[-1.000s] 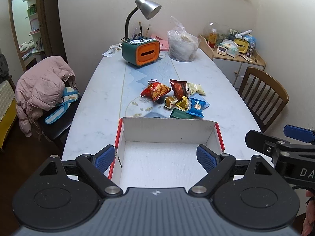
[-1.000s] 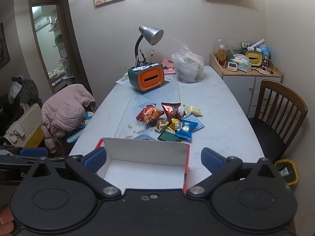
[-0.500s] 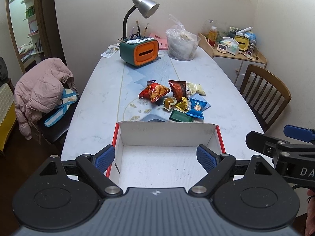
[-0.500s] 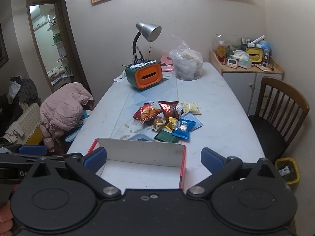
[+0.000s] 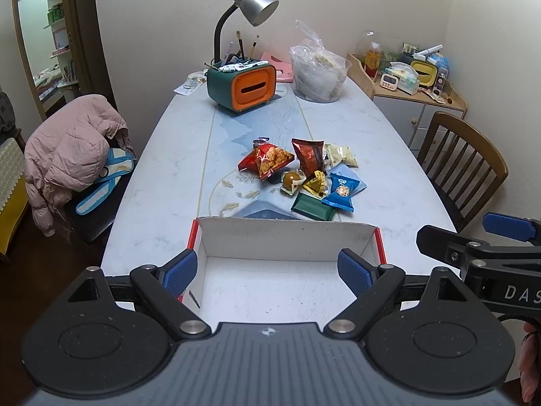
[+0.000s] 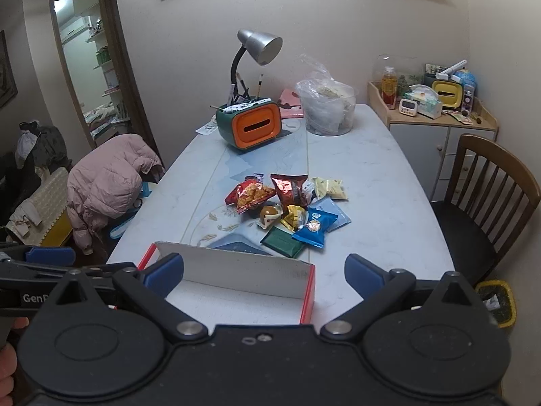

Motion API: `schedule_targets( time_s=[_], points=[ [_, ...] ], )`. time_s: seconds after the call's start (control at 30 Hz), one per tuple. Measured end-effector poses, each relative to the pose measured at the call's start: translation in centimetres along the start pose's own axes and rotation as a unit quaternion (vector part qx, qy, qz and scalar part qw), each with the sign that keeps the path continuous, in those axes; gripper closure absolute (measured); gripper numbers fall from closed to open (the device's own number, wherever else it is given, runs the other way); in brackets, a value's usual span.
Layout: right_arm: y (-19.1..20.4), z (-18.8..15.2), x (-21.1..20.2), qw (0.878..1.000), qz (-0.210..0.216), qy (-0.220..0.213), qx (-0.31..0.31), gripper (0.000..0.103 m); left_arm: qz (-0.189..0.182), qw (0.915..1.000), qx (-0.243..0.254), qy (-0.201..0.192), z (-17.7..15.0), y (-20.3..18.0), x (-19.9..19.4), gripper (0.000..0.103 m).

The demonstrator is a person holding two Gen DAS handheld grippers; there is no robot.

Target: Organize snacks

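1. The left gripper [image 5: 267,270] is hovering with its blue pads spread wide and nothing between them, right above the near end of the box [image 5: 287,237].
2. The right gripper [image 6: 265,270] is hanging just beside it, fingers likewise parted and gripping nothing, over the box's right-hand corner.
3. The box is sitting on the table [image 5: 162,209] closest to the person; it is a white cardboard tray with red outer sides, lying open at the top and holding no snacks.
4. The snack pile [image 5: 304,176] is lying straight ahead of both grippers, just beyond the box's far wall, a little to the right of the table's middle line.
5. That offset is putting the pile more squarely in front of the right gripper, so the right hand is probably the nearer one for the first pick.
6. The nearest packets are a flat dark green packet [image 5: 312,207] and a blue packet [image 5: 339,193], both lying with their long sides slanting across the reach, so a wrist turn is likely being called for.
7. Behind them, a small yellow packet [image 5: 316,182] and a round wrapped sweet [image 5: 291,181] are nestling together, overlapping.
8. Farther back, an orange-red crisp bag [image 5: 265,161], a dark red bag [image 5: 308,155] and a pale packet [image 5: 341,155] are puffing up, crinkly and glossy.
9. No snack is boxed yet, so the sorting appears to be only beginning.
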State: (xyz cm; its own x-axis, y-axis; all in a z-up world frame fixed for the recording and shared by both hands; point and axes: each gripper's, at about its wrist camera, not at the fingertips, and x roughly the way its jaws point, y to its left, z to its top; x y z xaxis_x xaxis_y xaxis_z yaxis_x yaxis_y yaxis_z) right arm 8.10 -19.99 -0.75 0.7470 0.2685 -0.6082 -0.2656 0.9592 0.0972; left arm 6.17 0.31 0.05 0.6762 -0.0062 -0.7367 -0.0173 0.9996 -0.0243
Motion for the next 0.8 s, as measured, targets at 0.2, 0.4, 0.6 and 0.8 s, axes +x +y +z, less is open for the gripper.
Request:
schedule_targets(
  time_s=[0.2, 0.4, 0.6, 0.8],
  points=[
    [-0.2, 0.5, 0.3, 1.000, 0.011, 0.002, -0.009, 0.003, 0.003, 1.0000, -0.003, 0.004, 0.5, -0.4, 0.5, 0.013],
    [-0.5, 0.8, 0.5, 1.000, 0.023, 0.008, -0.010, 0.003, 0.004, 0.9999, -0.009, 0.010, 0.5, -0.5, 0.9, 0.013],
    [-0.6, 0.9, 0.5, 0.999, 0.030, 0.010, -0.014, 0.003, 0.002, 0.9998, -0.013, 0.017, 0.5, -0.5, 1.1, 0.013],
    [-0.7, 0.9, 0.7, 0.999, 0.028, 0.012, -0.014, 0.003, 0.002, 0.9998, -0.013, 0.017, 0.4, -0.4, 1.4, 0.013]
  ],
)
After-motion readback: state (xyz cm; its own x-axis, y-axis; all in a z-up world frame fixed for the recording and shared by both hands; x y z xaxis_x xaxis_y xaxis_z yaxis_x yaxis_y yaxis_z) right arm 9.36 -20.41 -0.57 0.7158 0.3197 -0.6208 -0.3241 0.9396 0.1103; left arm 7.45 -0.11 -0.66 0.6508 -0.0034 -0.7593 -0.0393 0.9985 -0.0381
